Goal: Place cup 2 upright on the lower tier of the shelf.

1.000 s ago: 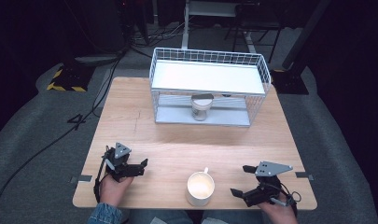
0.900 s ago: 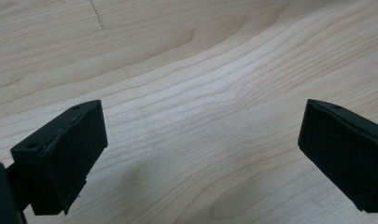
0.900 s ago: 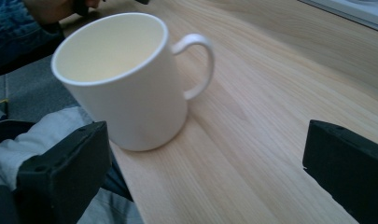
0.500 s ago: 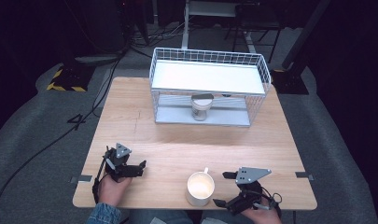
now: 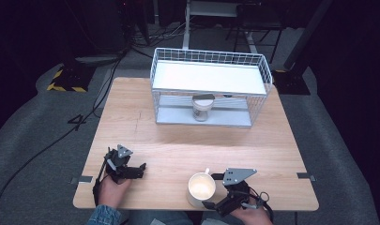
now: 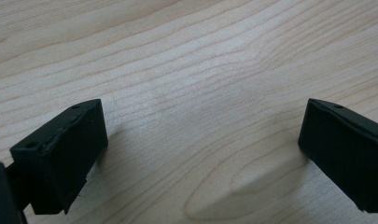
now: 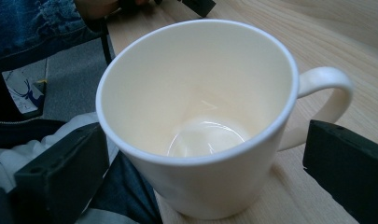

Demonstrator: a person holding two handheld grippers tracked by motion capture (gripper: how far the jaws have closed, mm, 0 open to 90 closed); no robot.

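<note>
The white mug point(image 5: 201, 188) stands upright and ungrasped at the lower centre of the counter point(image 5: 187, 140). The right tool point(image 5: 215, 191) brackets it with jaws wide; closing and lifting remain. The left tool point(image 5: 141, 169) rests wide at lower left, holding nothing.

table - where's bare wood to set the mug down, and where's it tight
Bare wood runs across the table between the wire rack and both grippers. Crowded: the near edge, where the open right gripper brackets the mug, and the left gripper.

Black grippers with blocky fingers point(image 6: 60, 154), grey three-cornered plates, trailing cables; denim sleeve point(image 5: 102, 215).
</note>
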